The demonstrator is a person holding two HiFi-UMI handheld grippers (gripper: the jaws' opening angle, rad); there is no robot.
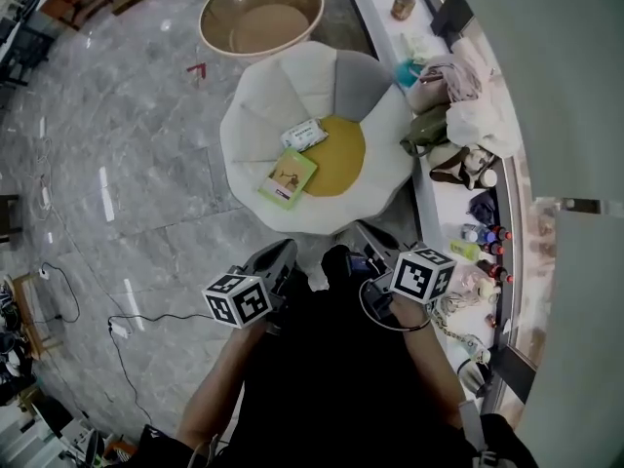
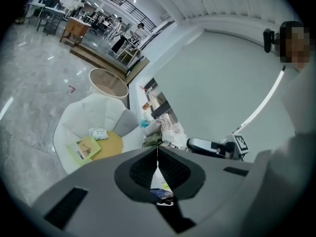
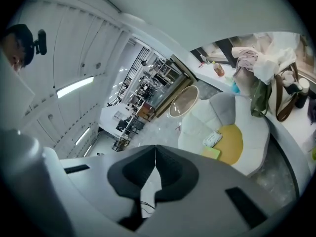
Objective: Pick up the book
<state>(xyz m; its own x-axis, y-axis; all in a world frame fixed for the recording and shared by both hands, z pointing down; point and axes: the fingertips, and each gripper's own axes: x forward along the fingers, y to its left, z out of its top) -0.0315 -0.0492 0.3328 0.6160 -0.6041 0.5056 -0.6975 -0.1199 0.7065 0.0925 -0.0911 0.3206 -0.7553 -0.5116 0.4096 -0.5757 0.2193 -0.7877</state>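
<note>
A green book point(image 1: 289, 177) lies flat on the seat of a white petal-shaped chair point(image 1: 263, 105), half on its round yellow cushion point(image 1: 341, 154). A white packet point(image 1: 304, 136) lies just beyond the book. Both grippers hover in front of the chair, close to the person's body and apart from the book. My left gripper point(image 1: 286, 249) is shut with nothing in it, and so is my right gripper point(image 1: 365, 232). The left gripper view has the book point(image 2: 85, 148) far ahead on the left, past the shut jaws of the left gripper point(image 2: 157, 158). In the right gripper view the book point(image 3: 211, 153) lies to the right of the right gripper point(image 3: 155, 158).
A large round beige tub point(image 1: 261, 13) stands on the marble floor behind the chair. Along the right runs a white ledge point(image 1: 429, 198) crowded with clothes, bags and bottles. Cables point(image 1: 117, 325) trail over the floor at the left.
</note>
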